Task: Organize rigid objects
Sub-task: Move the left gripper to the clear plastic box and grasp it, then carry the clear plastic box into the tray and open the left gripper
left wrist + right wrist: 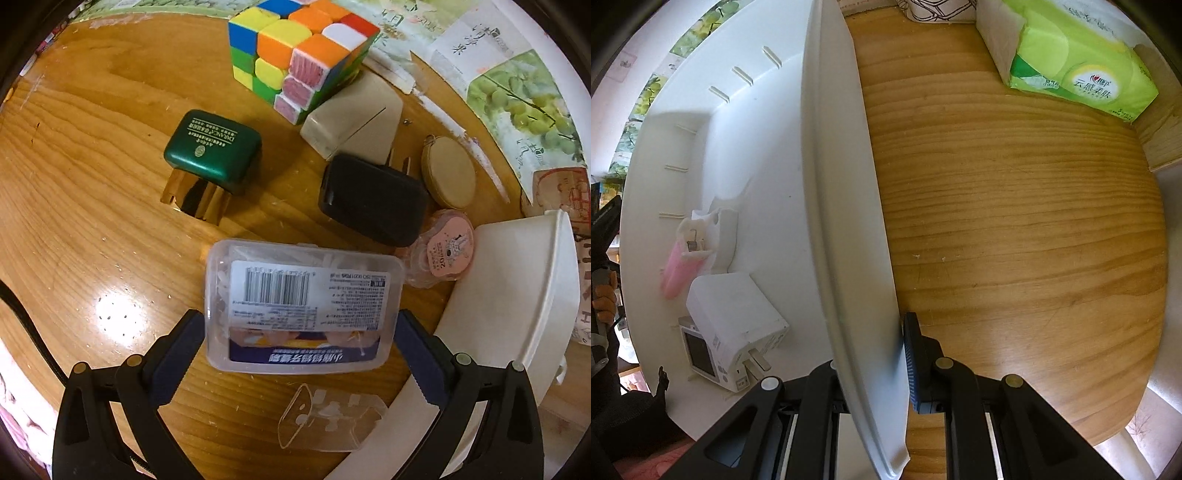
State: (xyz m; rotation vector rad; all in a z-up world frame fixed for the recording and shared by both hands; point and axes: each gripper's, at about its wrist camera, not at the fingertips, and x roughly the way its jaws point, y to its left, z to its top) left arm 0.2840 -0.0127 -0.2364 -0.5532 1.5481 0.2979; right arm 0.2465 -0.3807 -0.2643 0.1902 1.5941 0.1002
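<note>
My left gripper [301, 325] is shut on a clear plastic floss-pick box [303, 306] with a barcode label, holding it by its two short sides over the wooden table [92, 184]. Beyond it lie a green jar [212, 151], a Rubik's cube [299, 55], a beige charger [351, 114], a black charger [373, 201], a round tan tin [448, 173] and a pink tape roll [443, 254]. My right gripper [871, 354] is shut on the rim of a white bin [846, 229]. Inside the bin lie a white charger [735, 317], a small white device [701, 354] and a pink clip [679, 266].
The white bin [517, 295] also shows at the right of the left wrist view. A clear plastic piece [328, 417] lies under the left gripper. A green tissue pack [1075, 59] sits at the far right of the table. Papers with grape prints [517, 96] line the back.
</note>
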